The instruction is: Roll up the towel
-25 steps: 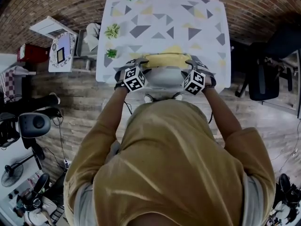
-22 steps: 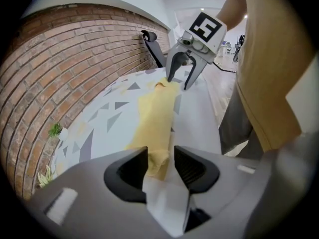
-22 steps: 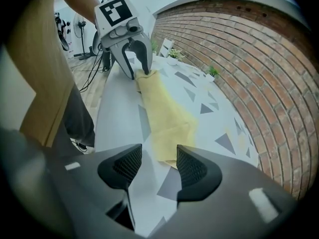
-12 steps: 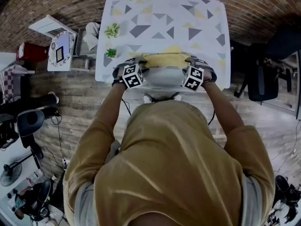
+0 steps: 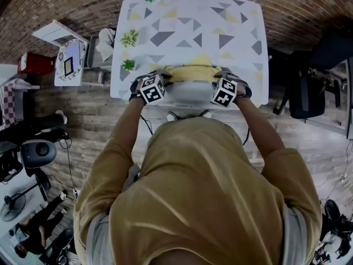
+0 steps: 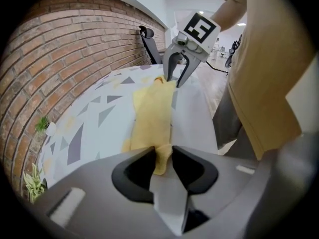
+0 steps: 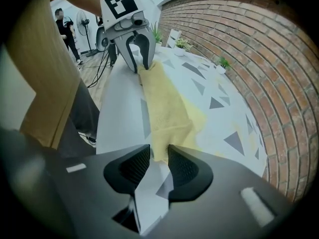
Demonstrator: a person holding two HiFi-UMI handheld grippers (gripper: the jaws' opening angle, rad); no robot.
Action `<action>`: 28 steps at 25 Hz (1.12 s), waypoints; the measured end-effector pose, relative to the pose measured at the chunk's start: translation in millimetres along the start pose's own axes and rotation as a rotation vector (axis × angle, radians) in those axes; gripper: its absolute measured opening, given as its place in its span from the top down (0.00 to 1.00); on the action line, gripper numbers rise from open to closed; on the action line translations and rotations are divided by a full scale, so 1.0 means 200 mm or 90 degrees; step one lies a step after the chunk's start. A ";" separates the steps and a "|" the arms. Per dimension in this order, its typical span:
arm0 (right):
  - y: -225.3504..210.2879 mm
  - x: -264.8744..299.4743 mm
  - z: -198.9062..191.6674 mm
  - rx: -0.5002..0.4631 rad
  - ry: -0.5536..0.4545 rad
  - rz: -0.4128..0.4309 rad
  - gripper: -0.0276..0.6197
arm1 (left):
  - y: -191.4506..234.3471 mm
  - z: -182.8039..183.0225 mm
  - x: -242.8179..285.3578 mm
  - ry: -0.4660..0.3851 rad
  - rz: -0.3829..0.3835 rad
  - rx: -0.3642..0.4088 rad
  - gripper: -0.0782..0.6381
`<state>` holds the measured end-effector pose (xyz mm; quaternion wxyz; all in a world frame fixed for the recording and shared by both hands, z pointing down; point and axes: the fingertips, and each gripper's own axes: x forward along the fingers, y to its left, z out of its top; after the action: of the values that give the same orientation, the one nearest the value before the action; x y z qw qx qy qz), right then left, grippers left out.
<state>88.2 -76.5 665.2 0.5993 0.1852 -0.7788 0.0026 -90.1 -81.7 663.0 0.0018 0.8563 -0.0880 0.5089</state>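
Head view had the towel point(image 5: 193, 72) lying as a narrow strip along the near edge of the table point(image 5: 193, 21), long axis running left to right. The left gripper point(image 6: 160, 156) pinched one end in narrow jaws. The right gripper point(image 7: 158, 156) had just been closing its jaws onto the other end. Neither hand sat nearer, so rolling looked an even, two-ended job.

The head view is dim and muted, with dark corners. The gripper views are brighter; the brick wall point(image 6: 75, 49) curves inside a black rim, and the near foreground blurs.
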 end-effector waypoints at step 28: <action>0.19 -0.19 0.03 0.103 -0.057 0.038 0.89 | -0.14 0.01 -0.15 -0.062 0.011 -0.045 0.73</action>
<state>79.8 -31.3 637.1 0.5466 0.2094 -0.8073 0.0752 -97.8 -49.3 638.2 0.0237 0.8787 -0.1132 0.4631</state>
